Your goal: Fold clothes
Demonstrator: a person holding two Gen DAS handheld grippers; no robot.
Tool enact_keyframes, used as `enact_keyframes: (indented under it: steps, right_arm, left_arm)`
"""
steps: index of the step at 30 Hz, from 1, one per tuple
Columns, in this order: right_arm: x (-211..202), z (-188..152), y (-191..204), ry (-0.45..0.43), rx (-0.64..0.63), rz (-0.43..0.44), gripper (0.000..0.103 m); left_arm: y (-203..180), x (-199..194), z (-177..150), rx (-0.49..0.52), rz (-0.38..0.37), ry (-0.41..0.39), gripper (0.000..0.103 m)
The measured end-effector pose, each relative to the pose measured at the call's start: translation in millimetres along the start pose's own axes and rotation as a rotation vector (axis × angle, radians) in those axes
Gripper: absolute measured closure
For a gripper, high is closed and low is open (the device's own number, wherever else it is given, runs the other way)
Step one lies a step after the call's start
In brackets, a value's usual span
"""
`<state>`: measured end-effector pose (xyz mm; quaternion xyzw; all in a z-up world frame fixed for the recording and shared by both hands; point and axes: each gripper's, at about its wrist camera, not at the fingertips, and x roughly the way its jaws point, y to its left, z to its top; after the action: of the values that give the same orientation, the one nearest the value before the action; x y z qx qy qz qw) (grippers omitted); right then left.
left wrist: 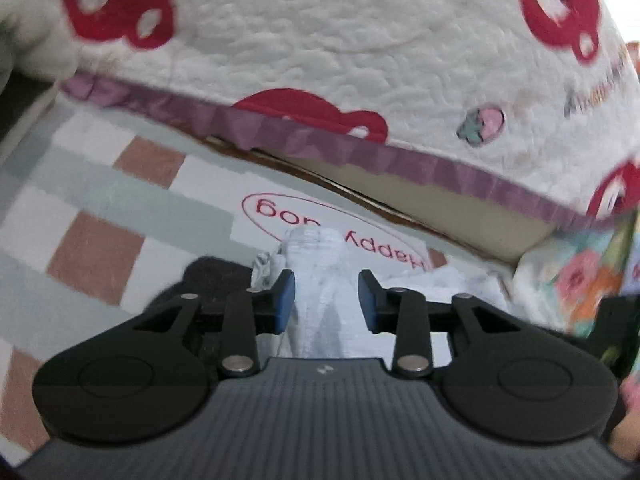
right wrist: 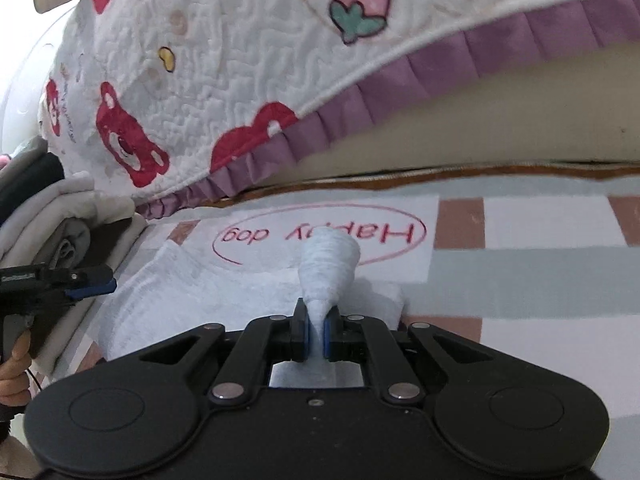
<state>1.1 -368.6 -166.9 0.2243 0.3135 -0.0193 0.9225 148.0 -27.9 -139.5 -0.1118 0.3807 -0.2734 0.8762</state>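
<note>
A pale blue-white garment (left wrist: 320, 264) lies on a checked mat, and both grippers pinch it up into peaks. In the left wrist view my left gripper (left wrist: 326, 298) has its blue pads on either side of a thick bunch of the cloth, which fills the gap and stands up past the tips. My right gripper (right wrist: 316, 328) is shut tight on a narrow fold of the garment (right wrist: 328, 264), which rises in a cone beyond the pads. The right wrist view shows the left gripper (right wrist: 106, 282) side-on at the garment's left edge.
A quilted white blanket (left wrist: 360, 60) with red bears and a purple frill hangs over the mat's far side (right wrist: 240, 60). The checked mat (right wrist: 520, 260) bears a "Happy dog" label. Folded grey clothes (right wrist: 60, 216) are stacked at the left, floral fabric (left wrist: 580, 272) at the right.
</note>
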Motion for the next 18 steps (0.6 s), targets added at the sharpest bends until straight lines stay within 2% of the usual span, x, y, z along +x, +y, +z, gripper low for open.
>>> enact_keyframes:
  steps: [2, 3, 5, 9, 13, 15, 17, 18]
  right_arm:
    - [3.5, 0.0, -2.5, 0.018, 0.013, -0.017, 0.095]
    - [6.7, -1.1, -4.3, 0.029, 0.016, -0.031, 0.095]
    - [15.2, -4.0, -6.6, 0.053, 0.009, -0.059, 0.095]
    - [20.2, -7.3, -4.3, 0.045, -0.016, -0.079, 0.095]
    - [25.0, -3.7, -2.7, 0.069, -0.034, -0.110, 0.092]
    - [28.7, -0.5, 0.2, 0.081, -0.067, -0.126, 0.092]
    - [31.1, 0.8, 2.1, 0.091, -0.078, -0.137, 0.092]
    - [31.4, 0.9, 2.1, 0.091, -0.079, -0.141, 0.092]
  left_arm:
    - [-13.2, 13.9, -2.7, 0.107, 0.183, 0.024, 0.083]
    - [-16.0, 19.0, -3.6, 0.132, 0.230, 0.036, 0.087]
    - [-13.0, 21.6, -3.2, 0.112, 0.220, 0.045, 0.089]
    - [-10.5, -3.9, 5.8, 0.049, 0.140, -0.057, 0.089]
    - [-20.2, -25.5, 5.2, 0.005, 0.114, -0.120, 0.089]
    - [-33.9, -22.7, 0.8, 0.065, 0.087, -0.099, 0.089]
    - [-42.9, -11.6, -4.4, 0.120, 0.051, -0.029, 0.086]
    - [-44.5, -2.2, -7.2, 0.134, 0.057, 0.026, 0.086]
